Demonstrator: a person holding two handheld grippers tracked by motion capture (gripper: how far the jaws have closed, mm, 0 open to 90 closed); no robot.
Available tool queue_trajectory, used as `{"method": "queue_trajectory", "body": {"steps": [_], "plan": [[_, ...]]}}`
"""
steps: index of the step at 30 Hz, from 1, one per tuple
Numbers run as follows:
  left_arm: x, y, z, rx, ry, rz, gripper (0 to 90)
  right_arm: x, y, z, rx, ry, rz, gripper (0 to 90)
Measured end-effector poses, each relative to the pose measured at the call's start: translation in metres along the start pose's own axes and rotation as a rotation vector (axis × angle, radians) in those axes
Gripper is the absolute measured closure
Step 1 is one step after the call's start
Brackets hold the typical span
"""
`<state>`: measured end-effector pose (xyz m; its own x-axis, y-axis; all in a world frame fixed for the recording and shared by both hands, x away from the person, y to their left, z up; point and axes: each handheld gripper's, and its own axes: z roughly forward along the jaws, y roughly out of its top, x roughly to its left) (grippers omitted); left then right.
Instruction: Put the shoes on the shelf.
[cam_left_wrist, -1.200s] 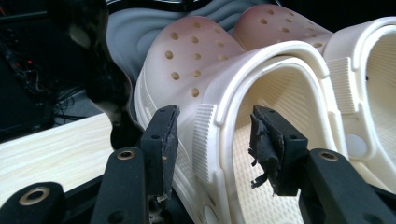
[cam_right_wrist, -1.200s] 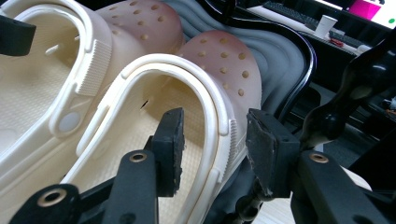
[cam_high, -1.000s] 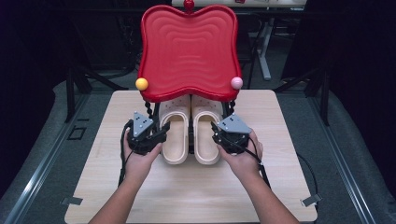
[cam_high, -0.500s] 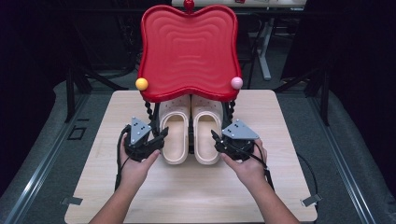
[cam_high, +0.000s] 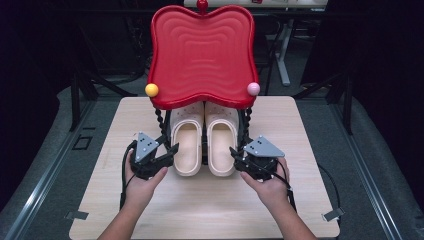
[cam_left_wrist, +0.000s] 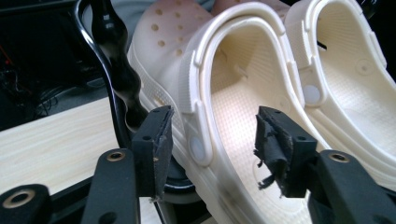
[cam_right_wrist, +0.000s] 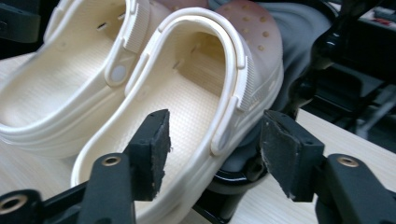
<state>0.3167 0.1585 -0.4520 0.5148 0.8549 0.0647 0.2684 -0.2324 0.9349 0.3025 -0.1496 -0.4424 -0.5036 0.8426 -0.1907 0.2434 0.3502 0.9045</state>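
Both grippers are being held low over the wooden table (cam_high: 300, 130), one at each outer side of a pair of cream clogs. Seen from above, the left gripper (cam_high: 169, 154) is being kept just beside the left clog (cam_high: 187, 145), and the right gripper (cam_high: 236, 156) just beside the right clog (cam_high: 221, 145).

Along the left gripper's own view, its jaws are being held wide apart, having just been opening; the outer wall and strap rivet of the left clog (cam_left_wrist: 224, 93) are being straddled by them, yet neither pad is being pressed against the shoe, so nothing is being grasped. One black twisted leg (cam_left_wrist: 116, 70) of the stand is being seen just behind the jaw on the picture's left.

Along the right gripper's view, the jaws are likewise being held spread, having just been opening. The side wall of the right clog (cam_right_wrist: 187, 102) is being framed between them without contact from either pad, so this gripper too is released. The other clog (cam_right_wrist: 60, 84) is being shown beside it.

The two clogs are being kept side by side, touching, heels toward the person and toes tucked under a red wavy-edged tray (cam_high: 202, 55) that is being carried on black twisted legs. A yellow ball (cam_high: 151, 90) and a pink ball (cam_high: 253, 89) are being shown at the tray's front corners.
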Motion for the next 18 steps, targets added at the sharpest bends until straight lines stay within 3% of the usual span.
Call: {"method": "queue_trajectory", "body": {"steps": [4, 9, 12, 18], "plan": [[-0.002, -0.003, 0.0, 0.002, -0.003, 0.007, 50.5, 0.003, -0.002, -0.002, -0.008, -0.011, 0.004, 47.8], [-0.005, -0.007, 0.0, 0.01, -0.028, 0.014, 56.1, 0.004, -0.006, -0.002, -0.006, 0.019, 0.046, 60.5], [-0.006, -0.009, -0.002, 0.007, -0.023, 0.022, 58.2, 0.005, -0.006, -0.003, -0.012, 0.013, 0.041, 63.1], [-0.006, -0.012, -0.003, -0.014, -0.004, -0.009, 62.9, 0.008, -0.011, -0.004, -0.016, 0.003, 0.057, 67.6]]}}
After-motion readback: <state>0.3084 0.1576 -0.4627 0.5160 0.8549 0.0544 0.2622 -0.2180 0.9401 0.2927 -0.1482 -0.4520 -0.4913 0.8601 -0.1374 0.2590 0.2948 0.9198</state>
